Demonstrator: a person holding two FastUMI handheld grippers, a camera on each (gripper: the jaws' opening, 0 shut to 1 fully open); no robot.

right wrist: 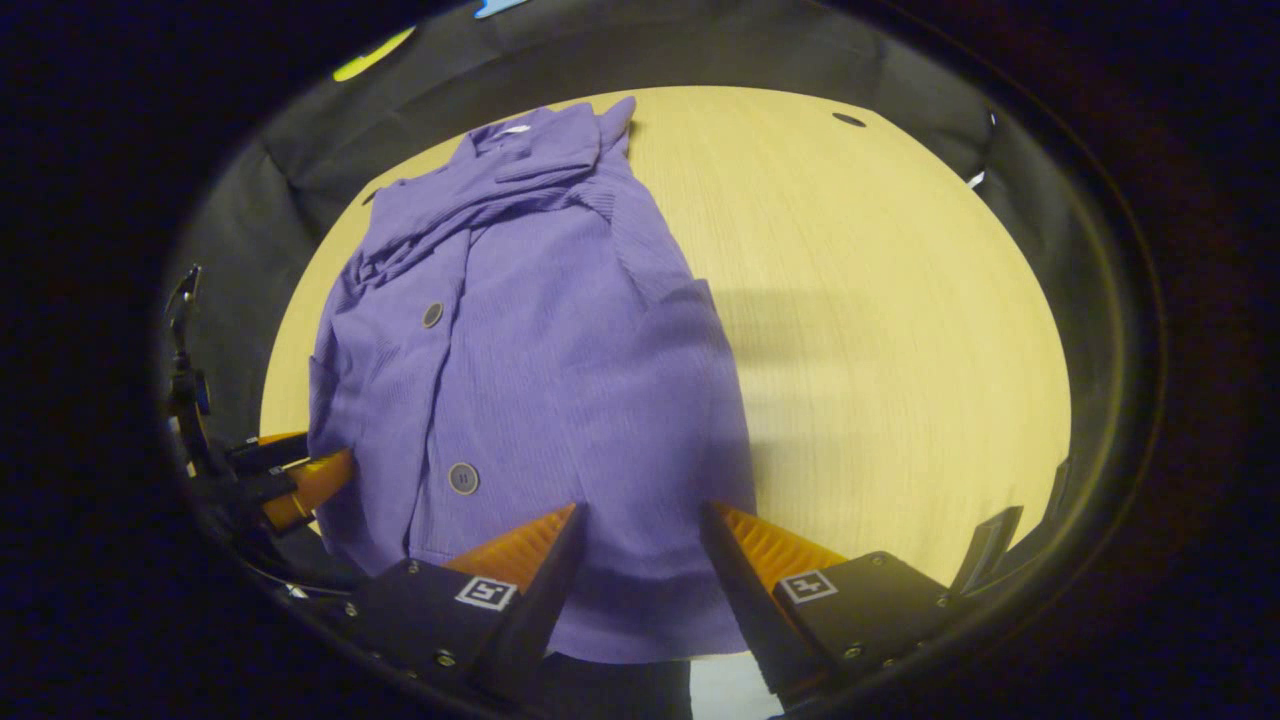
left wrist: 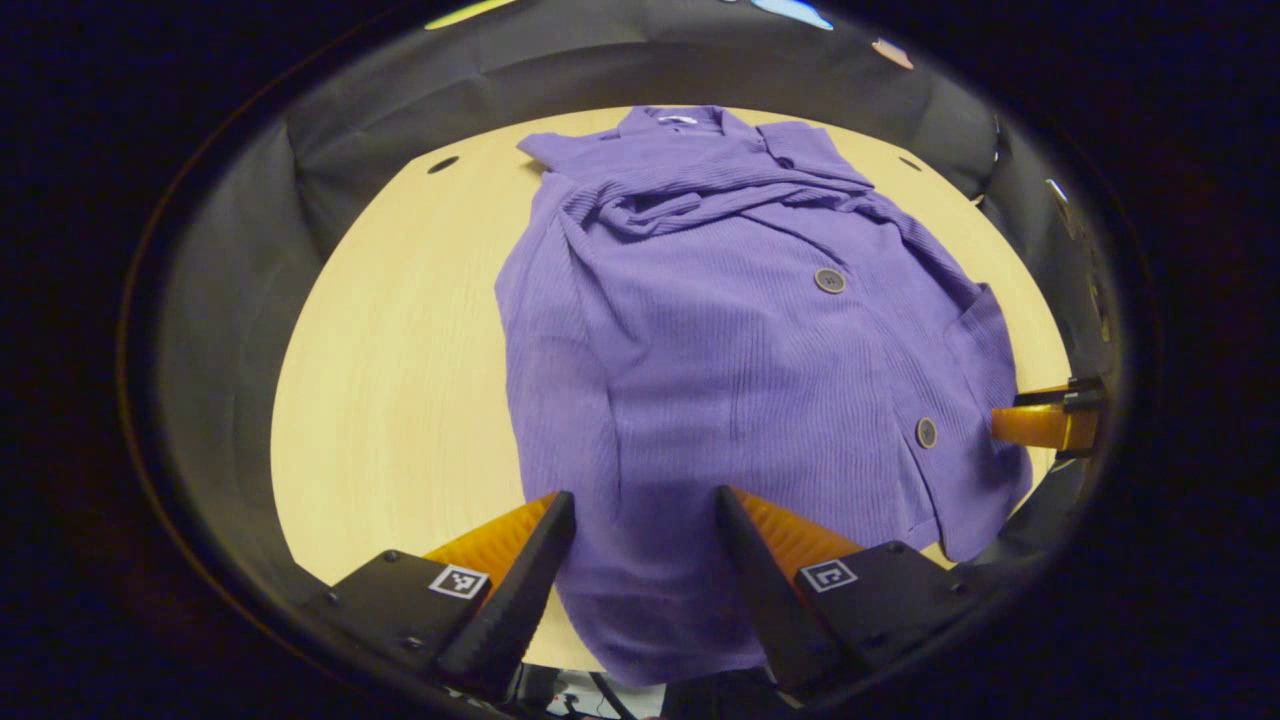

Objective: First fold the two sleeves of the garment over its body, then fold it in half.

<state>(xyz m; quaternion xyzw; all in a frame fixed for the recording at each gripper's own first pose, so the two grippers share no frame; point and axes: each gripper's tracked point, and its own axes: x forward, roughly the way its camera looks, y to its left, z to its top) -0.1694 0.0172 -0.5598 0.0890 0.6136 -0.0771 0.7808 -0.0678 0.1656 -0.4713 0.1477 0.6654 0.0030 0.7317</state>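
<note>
Since both sleeves already lie across the chest of the purple garment (left wrist: 740,330), spread mid-frame on the surface (left wrist: 400,350), each hand-held gripper (left wrist: 640,560), wide open and empty over the hem, should pinch one hem corner and lift evenly toward the collar. The right gripper view (right wrist: 635,560) shows bare surface at right.

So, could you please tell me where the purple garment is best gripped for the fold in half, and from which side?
Probably at the bottom hem of the purple garment. Both sleeves already lie across the chest, and the hem is the free edge nearest both open hand-held grippers, left and right. Come in low from the hem side, one gripper near each corner, then carry it toward the collar.
</note>
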